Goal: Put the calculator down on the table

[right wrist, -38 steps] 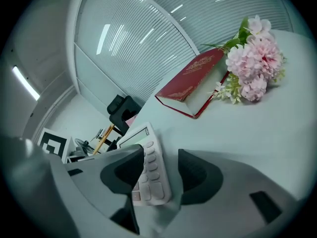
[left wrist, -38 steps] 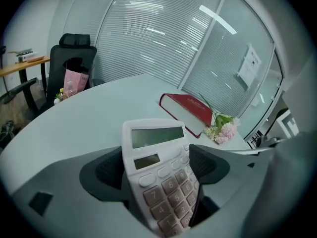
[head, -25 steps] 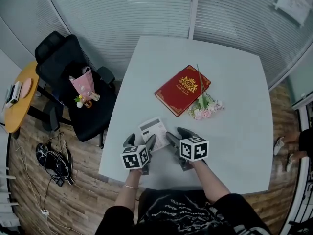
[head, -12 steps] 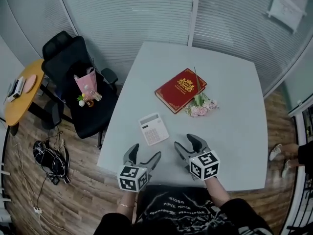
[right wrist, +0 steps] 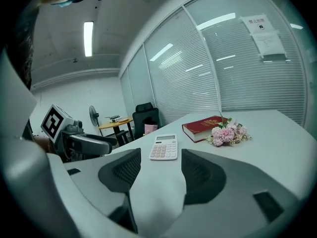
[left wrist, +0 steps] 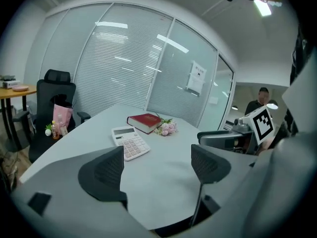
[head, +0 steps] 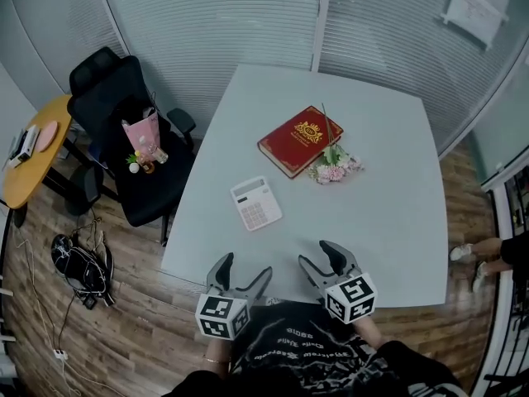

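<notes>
The white calculator [head: 255, 203] lies flat on the pale table [head: 388, 213], keys up, free of both grippers. It also shows ahead in the left gripper view [left wrist: 130, 141] and in the right gripper view [right wrist: 165, 148]. My left gripper [head: 245, 273] hangs at the table's near edge, open and empty. Beside it, my right gripper [head: 322, 256] is open too, with nothing between its jaws. Both sit well short of the calculator.
A red book [head: 299, 140] lies further back on the table, with a small pink flower bunch [head: 332, 169] against its right corner. A black office chair [head: 124, 131] holding a pink bag stands left of the table. Cables lie on the wooden floor [head: 78, 265].
Both grippers have drawn back from the calculator toward the table's near edge. The calculator, near the left gripper a second ago, now rests alone on the table.
</notes>
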{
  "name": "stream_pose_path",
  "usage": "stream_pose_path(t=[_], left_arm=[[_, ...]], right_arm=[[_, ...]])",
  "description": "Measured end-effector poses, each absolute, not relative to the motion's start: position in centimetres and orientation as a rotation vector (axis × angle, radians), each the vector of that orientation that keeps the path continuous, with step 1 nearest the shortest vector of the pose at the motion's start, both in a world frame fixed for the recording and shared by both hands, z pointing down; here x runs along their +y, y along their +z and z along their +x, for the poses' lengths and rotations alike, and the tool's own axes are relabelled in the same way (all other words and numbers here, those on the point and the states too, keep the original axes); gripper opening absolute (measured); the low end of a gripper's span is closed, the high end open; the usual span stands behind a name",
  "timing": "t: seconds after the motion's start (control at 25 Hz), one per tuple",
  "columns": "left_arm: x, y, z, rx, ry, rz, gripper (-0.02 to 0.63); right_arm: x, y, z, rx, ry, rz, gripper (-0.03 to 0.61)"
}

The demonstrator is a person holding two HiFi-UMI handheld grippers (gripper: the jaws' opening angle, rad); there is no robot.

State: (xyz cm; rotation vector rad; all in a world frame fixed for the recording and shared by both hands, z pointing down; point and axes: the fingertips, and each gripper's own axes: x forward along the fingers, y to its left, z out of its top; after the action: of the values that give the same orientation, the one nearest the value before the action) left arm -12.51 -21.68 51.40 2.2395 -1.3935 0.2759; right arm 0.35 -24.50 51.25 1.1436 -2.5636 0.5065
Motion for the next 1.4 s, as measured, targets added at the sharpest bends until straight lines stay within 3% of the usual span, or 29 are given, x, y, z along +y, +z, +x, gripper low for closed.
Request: stream_pose_path(t=[0.2,0.48,0.56,0.72,1.4], left_arm=[[-21.1,50.3,-12.5,-1.36,0.189,2.257,0.431],[-19.6,50.4,-11.6,-1.323,0.23,2.329,0.408],[-19.5,50.0,-11.8,-1.351,0.223,2.338,0.278],[-19.9,49.0,-12.5,-1.403,0.133,2.333,0.025],[-19.3,48.6,-12.5,-1.395,0.123,2.359,0.02]], right_arm=[[-23.2,50.5,-0.8,-2.569,0.396,1.118,0.254],[-22.1,50.1,-0.9,-2.559,0.315,1.139,0.084],[-22.0,49.8,-0.9,-2.56,0.301,1.151,0.024],[-22.1,49.5,-0.9,-2.571,0.293,1.159,0.009],[-21.8,48.2,-1.8,-2.592,0.176,1.129,0.006]])
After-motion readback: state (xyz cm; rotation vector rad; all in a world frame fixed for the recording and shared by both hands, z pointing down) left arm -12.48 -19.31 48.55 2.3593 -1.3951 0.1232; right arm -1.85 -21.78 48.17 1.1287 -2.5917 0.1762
